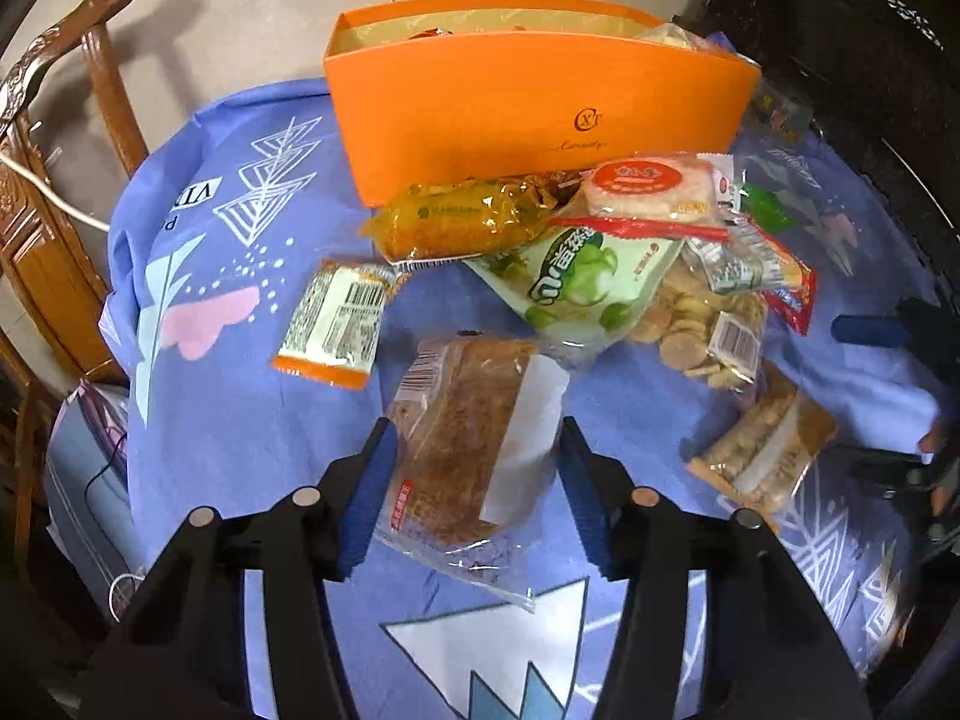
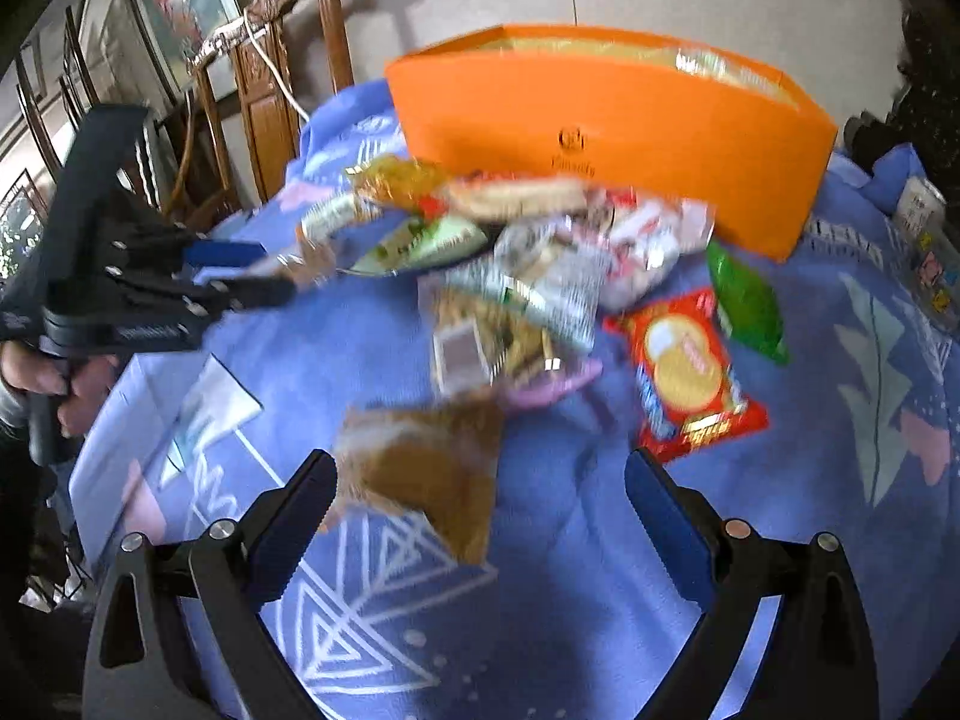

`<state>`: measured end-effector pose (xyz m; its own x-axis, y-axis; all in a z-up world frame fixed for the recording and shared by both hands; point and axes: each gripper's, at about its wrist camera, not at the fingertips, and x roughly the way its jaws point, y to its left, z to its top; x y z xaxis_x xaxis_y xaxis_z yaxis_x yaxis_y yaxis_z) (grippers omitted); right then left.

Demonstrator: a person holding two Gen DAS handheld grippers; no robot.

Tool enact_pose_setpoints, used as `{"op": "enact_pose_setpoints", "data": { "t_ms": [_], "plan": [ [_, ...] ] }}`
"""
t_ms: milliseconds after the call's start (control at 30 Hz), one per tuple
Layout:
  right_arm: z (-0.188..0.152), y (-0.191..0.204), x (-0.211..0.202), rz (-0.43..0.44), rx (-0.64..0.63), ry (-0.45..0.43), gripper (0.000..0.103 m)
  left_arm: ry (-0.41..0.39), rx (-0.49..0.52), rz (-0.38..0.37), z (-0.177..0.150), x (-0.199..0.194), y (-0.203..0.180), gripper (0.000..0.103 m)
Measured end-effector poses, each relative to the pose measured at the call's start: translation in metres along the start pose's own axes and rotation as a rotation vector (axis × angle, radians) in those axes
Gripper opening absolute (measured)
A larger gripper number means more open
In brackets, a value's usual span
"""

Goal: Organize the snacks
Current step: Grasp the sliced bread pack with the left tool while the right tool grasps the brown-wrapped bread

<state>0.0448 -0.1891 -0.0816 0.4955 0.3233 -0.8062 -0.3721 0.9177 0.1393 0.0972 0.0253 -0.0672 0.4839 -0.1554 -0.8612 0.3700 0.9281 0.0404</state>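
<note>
The orange box (image 1: 528, 102) stands at the cloth's (image 1: 252, 420) far edge, snacks piled before it. Your left tongs (image 1: 477, 468) tilt down, squeezing a cake pack (image 1: 462, 438). Your right tongs (image 2: 480, 498) gape wide, holding nothing, above a brown pack (image 2: 426, 474).

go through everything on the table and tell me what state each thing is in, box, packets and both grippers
orange box: open-topped, upright, some packets inside.
brown cake packet: sealed, lying flat between the left gripper's pads.
left gripper: partly closed around that packet; contact unclear.
right gripper: open, holding nothing.
green pea packet: sealed, in the pile.
red cracker packet: sealed, flat on the cloth.
</note>
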Motion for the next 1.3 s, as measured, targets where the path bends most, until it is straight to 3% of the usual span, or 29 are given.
{"op": "enact_pose_setpoints", "data": {
  "t_ms": [167,233,367,433,467,567,667,733,833,1000,1167,1267,1300],
  "plan": [
    [-0.003,0.01,0.013,0.012,-0.004,0.021,0.097,0.01,-0.006,-0.001,-0.003,0.004,-0.004,0.055],
    [-0.004,0.017,0.018,0.003,-0.018,0.021,0.097,0.016,-0.007,0.009,0.0,0.008,-0.004,0.062],
    [-0.003,0.026,0.03,0.018,-0.016,0.043,0.097,-0.006,-0.008,0.034,0.004,0.008,0.001,0.088],
    [-0.003,0.033,0.035,-0.009,-0.029,0.039,0.097,-0.013,0.001,0.042,0.005,0.008,0.003,0.089],
    [-0.003,0.037,0.038,-0.018,-0.043,0.041,0.095,-0.006,0.002,0.037,0.006,0.01,0.005,0.09],
    [-0.005,0.05,0.041,-0.101,-0.112,0.032,0.077,0.018,0.006,0.055,0.006,0.019,0.007,0.093],
    [-0.006,0.047,0.034,-0.063,-0.093,0.014,0.064,0.02,-0.001,0.04,0.006,0.022,0.009,0.095],
    [-0.005,0.041,0.031,-0.042,-0.067,0.003,0.063,0.028,0.004,0.041,0.006,0.024,0.008,0.099],
    [-0.003,0.033,0.025,-0.015,-0.034,-0.015,0.059,0.051,0.042,0.026,0.004,0.026,0.0,0.099],
    [-0.002,0.016,0.016,0.045,0.041,-0.043,0.059,0.11,0.172,0.082,-0.005,0.042,-0.023,0.099],
    [-0.002,0.006,0.016,0.059,0.078,-0.037,0.059,0.105,0.162,0.053,-0.003,0.04,-0.023,0.099],
    [-0.002,0.007,0.017,0.067,0.072,-0.035,0.059,0.098,0.145,0.014,0.0,0.039,-0.016,0.076],
    [-0.003,0.008,0.016,0.067,0.071,-0.032,0.059,0.097,0.144,0.0,0.001,0.037,-0.015,0.075]
  ]
}}
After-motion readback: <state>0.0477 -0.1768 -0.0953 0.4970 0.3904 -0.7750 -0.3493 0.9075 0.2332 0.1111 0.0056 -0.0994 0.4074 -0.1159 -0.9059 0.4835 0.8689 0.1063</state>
